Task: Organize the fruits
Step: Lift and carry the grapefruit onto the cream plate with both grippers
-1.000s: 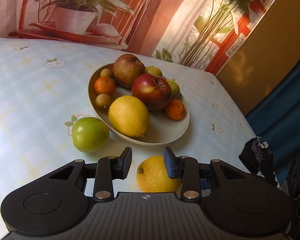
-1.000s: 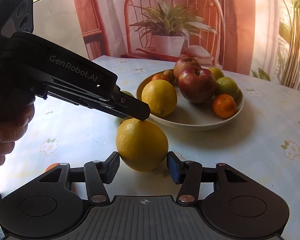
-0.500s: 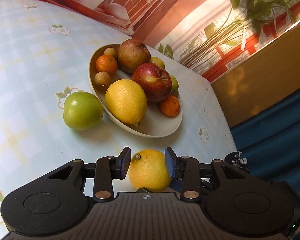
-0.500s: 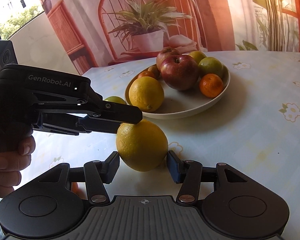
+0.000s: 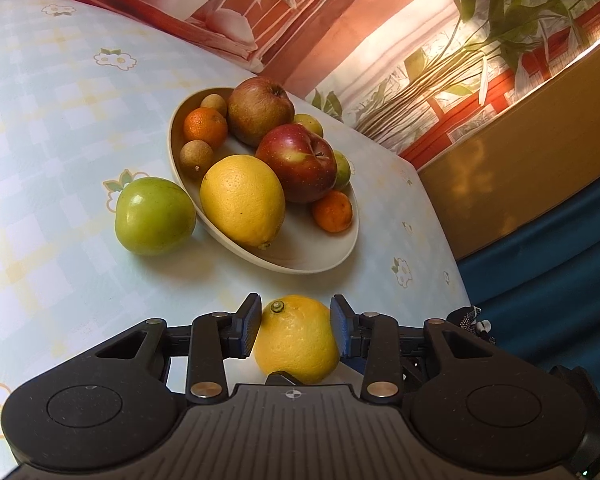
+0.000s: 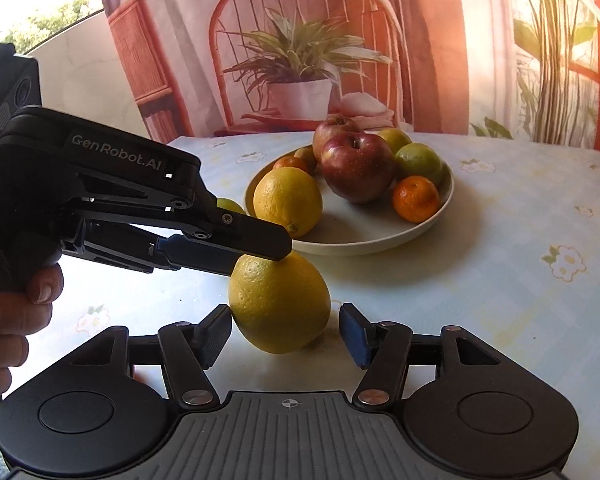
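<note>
On the table (image 5: 60,128), covered in a pale checked cloth with flowers, stands one beige bowl (image 5: 300,260) holding fruit: one lemon (image 5: 242,200), two reddish apples (image 5: 298,162) (image 5: 260,110), two small oranges (image 5: 205,126) (image 5: 333,211), two small brown round fruits (image 5: 196,157) (image 5: 213,103) and two greenish fruits half hidden behind the apples. One green apple (image 5: 154,216) lies on the cloth, touching the bowl's left rim. A second lemon (image 5: 298,338) sits in front of the bowl. The left hand-held gripper (image 5: 296,328) is clamped on this lemon, one pad at each side. The right hand-held gripper (image 6: 286,332) has just been opening; the lemon is between its fingers, its right pad clear of the fruit, its left pad at the skin. A person's hand (image 6: 8,320) holds the left gripper's handle
</note>
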`<state>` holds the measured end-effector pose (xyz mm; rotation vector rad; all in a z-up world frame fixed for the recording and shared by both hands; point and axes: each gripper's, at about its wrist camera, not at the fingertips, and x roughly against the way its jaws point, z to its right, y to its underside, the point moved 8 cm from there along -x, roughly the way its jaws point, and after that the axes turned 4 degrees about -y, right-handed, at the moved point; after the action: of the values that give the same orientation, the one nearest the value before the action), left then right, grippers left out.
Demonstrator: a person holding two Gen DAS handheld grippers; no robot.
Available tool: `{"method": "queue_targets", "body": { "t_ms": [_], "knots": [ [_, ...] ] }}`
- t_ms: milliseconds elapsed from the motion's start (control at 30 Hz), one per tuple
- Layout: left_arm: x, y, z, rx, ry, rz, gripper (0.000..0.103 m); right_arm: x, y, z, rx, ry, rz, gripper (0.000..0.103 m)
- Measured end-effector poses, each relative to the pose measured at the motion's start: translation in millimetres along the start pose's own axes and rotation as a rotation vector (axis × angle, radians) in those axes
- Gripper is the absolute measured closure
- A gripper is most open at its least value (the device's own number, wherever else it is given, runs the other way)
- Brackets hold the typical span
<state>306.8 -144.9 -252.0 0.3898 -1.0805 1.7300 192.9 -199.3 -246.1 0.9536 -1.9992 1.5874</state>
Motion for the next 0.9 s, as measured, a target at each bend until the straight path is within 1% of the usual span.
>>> {"method": "queue_targets", "body": {
  "t_ms": [133, 267, 367, 500, 700, 800, 900],
  "knots": [
    [-2.8, -1.9, 2.0, -0.015, -0.004, 0.0, 0.063, 1.2, -1.1, -3.2, 0.056, 0.008, 0.025, 0.052],
    [-4.8, -3.6, 3.6, -0.032, -0.008, -0.001, 0.063, 1.2, 0.0, -8.0, 0.141, 0.027, 0.04, 0.053],
    [-6.8, -5.0, 5.8, -0.048, -0.009, 0.0, 0.063, 1.0, 0.3, -5.5, 0.161, 0.012, 0.047, 0.053],
    [-9.5, -6.0, 11.1, -0.081, -0.012, -0.002, 0.063, 1.2, -0.3, 4.0, 0.107, -0.044, 0.048, 0.053],
    [-14.3, -4.9, 19.2, -0.149, 0.002, 0.004, 0.062, 3.8, 2.4, 23.3, -0.029, -0.139, 0.051, 0.053],
    [-13.8, -3.5, 20.0, -0.172, 0.017, 0.005, 0.062, 4.5, 5.5, 26.2, -0.057, -0.157, 0.054, 0.053],
    [-13.3, -3.8, 18.4, -0.173, 0.029, -0.003, 0.062, 4.7, 7.6, 25.9, -0.068, -0.164, 0.053, 0.053]
  ]
}}
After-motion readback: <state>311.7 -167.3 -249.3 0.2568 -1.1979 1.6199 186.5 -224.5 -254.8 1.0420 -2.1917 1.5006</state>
